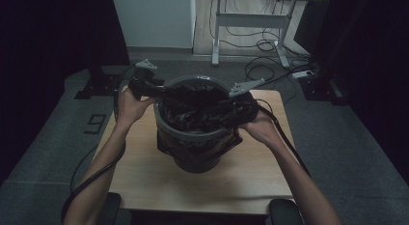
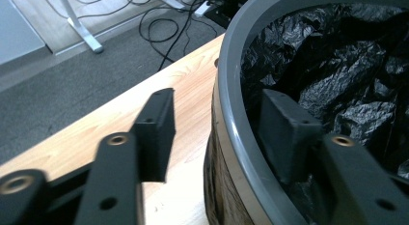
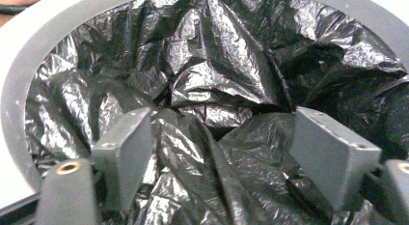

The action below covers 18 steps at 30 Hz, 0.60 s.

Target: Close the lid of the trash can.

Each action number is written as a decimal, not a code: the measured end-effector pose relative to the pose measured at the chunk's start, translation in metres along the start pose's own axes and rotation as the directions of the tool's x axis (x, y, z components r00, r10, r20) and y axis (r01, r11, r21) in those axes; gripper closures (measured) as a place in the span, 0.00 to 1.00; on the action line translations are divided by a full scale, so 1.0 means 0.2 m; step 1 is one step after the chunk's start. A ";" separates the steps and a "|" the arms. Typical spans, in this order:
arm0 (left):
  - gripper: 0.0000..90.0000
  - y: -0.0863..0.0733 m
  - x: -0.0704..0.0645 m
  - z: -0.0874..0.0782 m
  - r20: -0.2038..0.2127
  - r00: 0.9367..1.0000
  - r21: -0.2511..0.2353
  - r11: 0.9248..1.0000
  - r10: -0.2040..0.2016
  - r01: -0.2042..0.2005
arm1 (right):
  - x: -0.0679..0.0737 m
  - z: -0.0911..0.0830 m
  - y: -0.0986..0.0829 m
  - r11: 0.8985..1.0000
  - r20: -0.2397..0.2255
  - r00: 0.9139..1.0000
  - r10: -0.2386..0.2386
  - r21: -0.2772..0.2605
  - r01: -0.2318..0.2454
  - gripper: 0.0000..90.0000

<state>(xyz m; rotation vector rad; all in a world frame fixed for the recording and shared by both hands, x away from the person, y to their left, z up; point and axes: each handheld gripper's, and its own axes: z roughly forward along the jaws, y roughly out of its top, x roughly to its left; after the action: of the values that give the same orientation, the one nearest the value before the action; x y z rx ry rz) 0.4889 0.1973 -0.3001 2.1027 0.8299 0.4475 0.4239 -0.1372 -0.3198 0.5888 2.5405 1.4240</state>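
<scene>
A grey round bin (image 1: 192, 134) stands in the middle of a small wooden table (image 1: 212, 186), lined with a crumpled black plastic bag (image 1: 193, 109). My left gripper (image 1: 155, 90) is at the bin's left rim. In the left gripper view it (image 2: 217, 109) is open and straddles the rim (image 2: 236, 65), one jaw outside over the table and the other inside against the bag (image 2: 337, 51). My right gripper (image 1: 232, 102) reaches in from the right rim. It (image 3: 219, 133) is open, with loose folds of the bag (image 3: 217, 65) between its jaws.
The bag's edge hangs outside the bin at the front (image 1: 222, 145). On the grey carpet behind the table are a white desk frame (image 1: 251, 22), tangled cables (image 1: 270, 46) and a power strip (image 1: 304, 74). Black curtains close off both sides.
</scene>
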 end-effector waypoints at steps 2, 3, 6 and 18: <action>0.44 0.00 0.01 0.00 0.018 1.000 -0.010 1.000 0.019 -0.019 | -0.02 0.00 0.02 1.000 0.003 1.000 0.008 0.018 -0.008 0.19; 0.40 0.00 0.02 0.00 0.034 0.999 -0.019 1.000 0.024 -0.024 | -0.03 0.00 0.03 1.000 0.013 1.000 0.008 0.028 -0.009 0.18; 0.29 -0.01 0.04 0.00 0.077 0.997 -0.060 0.998 0.031 -0.026 | -0.05 -0.01 0.06 0.999 0.037 0.999 0.004 0.050 -0.006 0.14; 0.10 -0.02 0.02 -0.13 0.109 0.993 -0.097 0.995 0.042 -0.032 | -0.12 -0.13 0.08 0.999 0.090 0.995 0.047 0.002 -0.048 0.12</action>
<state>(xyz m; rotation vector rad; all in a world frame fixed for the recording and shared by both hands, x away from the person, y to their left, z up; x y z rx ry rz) 0.4753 0.2161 -0.2877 2.0376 0.6929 0.3784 0.4405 -0.1599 -0.2923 0.7017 2.4765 1.3753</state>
